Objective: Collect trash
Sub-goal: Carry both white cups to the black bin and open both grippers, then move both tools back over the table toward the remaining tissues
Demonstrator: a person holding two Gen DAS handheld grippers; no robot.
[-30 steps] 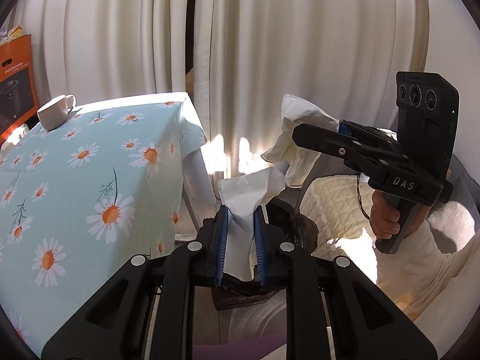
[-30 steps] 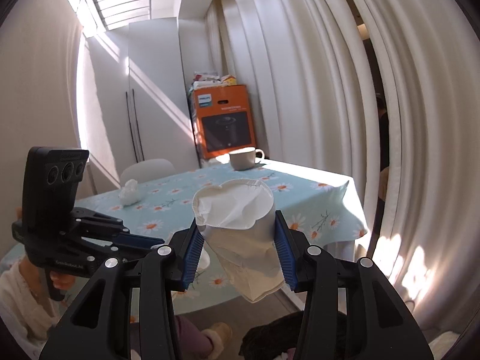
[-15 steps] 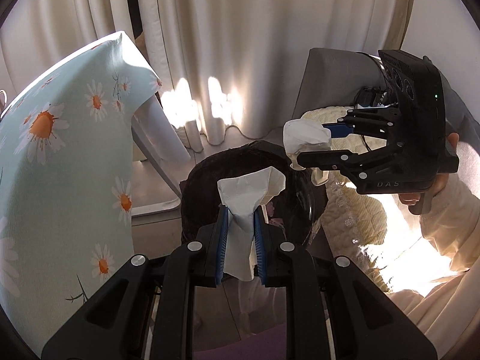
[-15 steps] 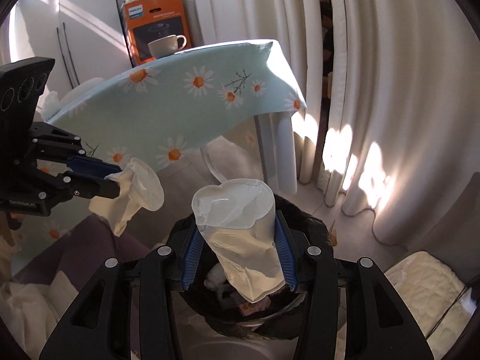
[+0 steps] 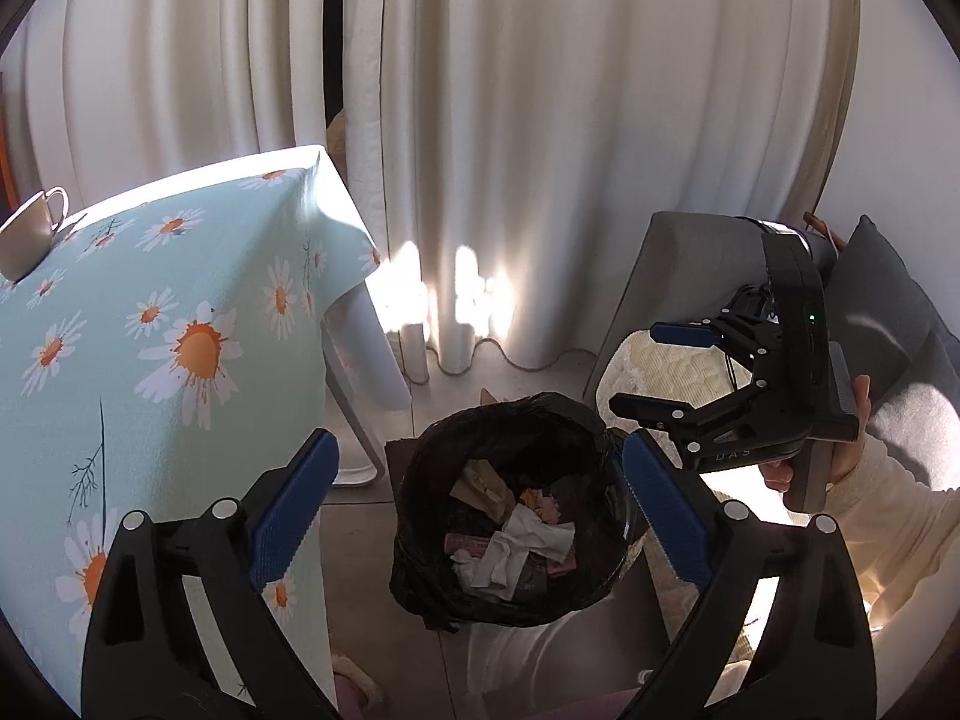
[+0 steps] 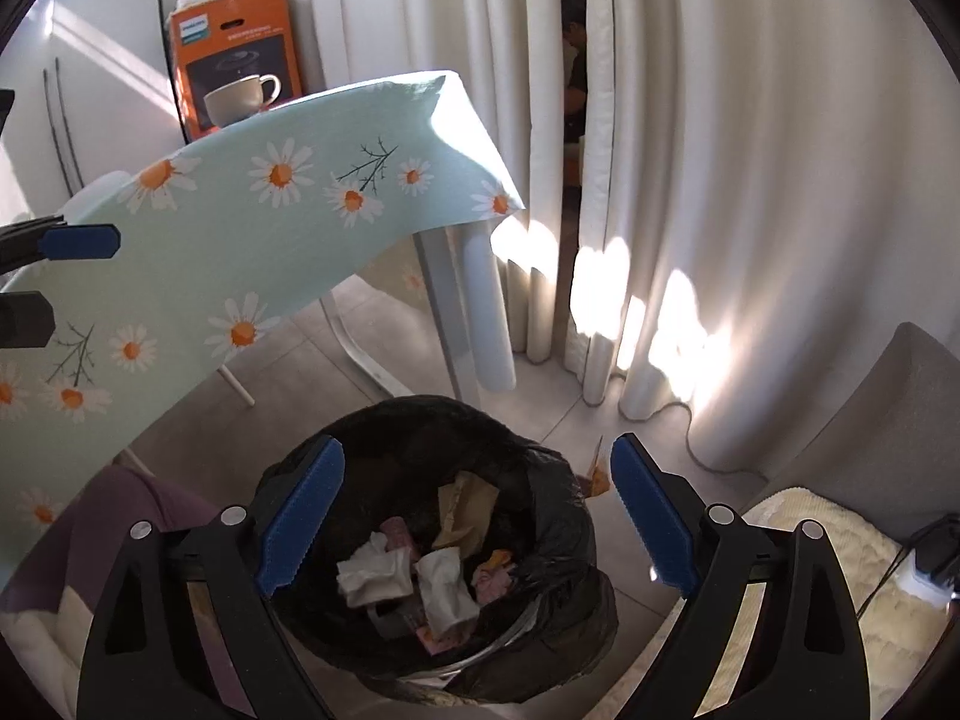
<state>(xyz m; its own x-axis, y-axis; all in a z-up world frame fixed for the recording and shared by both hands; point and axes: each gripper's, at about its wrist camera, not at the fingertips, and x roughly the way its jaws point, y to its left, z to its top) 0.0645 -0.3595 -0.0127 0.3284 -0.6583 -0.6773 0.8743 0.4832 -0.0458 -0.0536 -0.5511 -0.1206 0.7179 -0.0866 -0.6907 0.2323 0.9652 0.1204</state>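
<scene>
Now both claws are opening, empty, above the trash bin (image 5: 504,516).

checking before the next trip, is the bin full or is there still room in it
Still room. The bin holds crumpled tissues and wrappers only at the bottom, and its black liner's inner walls show bare well above them in both views.

You are seeing "DAS" showing faintly on the right gripper (image 5: 645,367), a blurred brand label sitting unreadable on the orange box (image 6: 237,75), nothing else reading clearly.
</scene>
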